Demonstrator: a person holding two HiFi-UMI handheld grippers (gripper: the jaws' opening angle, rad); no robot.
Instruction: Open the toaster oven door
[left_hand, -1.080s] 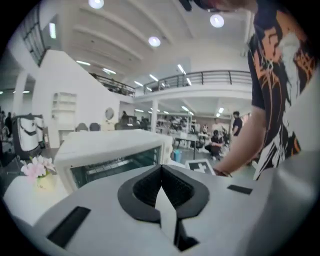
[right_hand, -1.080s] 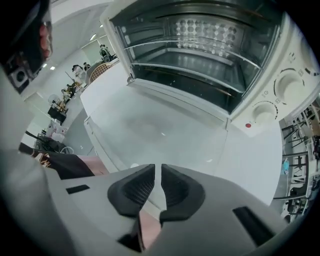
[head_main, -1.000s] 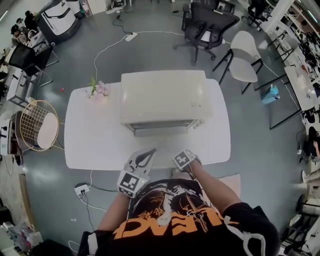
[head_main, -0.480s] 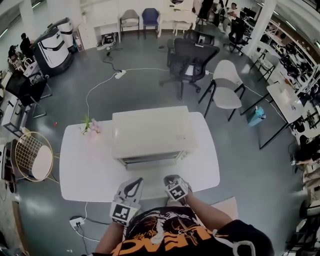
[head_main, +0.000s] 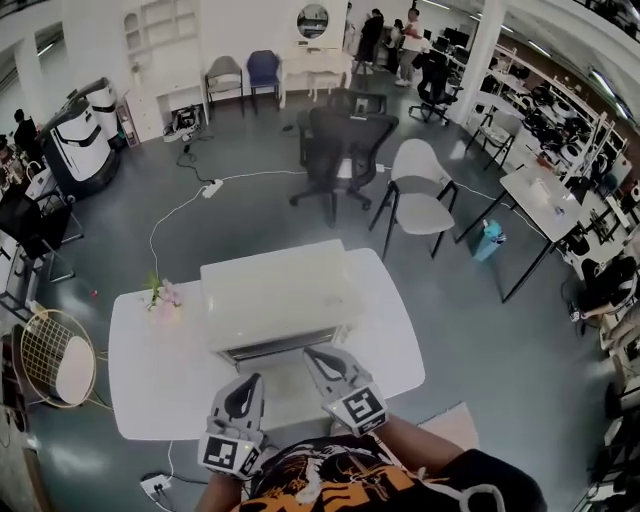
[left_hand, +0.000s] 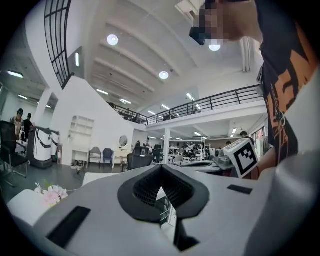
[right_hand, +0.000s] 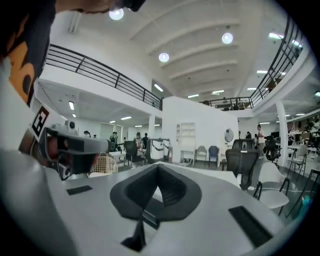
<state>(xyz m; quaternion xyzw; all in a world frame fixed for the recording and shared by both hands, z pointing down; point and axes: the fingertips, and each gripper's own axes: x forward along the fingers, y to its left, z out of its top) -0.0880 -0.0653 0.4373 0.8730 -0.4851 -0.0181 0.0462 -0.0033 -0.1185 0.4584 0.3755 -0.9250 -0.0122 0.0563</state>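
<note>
The right gripper (head_main: 316, 354) sits just below the centre of the head view. Its jaws are drawn together, the tips meeting in a point right at the lower front edge of the toaster oven (head_main: 275, 290). In the right gripper view a short dark bar (right_hand: 150, 220) shows in the slot low between the jaws. It may be the door handle, but the view is too blurred to say whether the pads pinch it.

The left gripper (head_main: 249, 381) lies to its left, lower in the frame, over the bare near part of the table (head_main: 150, 380) and apart from the oven. Its jaws are also closed tip to tip, with nothing between them.

The toaster oven is a cream box in the middle of the white table, its front toward the person. From above, only its flat top and a narrow grey strip of the front are visible. The door lies against the body and nothing of the inside can be seen.

At the oven's left, toward the table's far left corner, lies a small bunch of pink flowers (head_main: 160, 294). On the floor at the left edge of the frame stands a round gold wire chair (head_main: 32, 345) with a pale cushion (head_main: 70, 372) in it.
</note>
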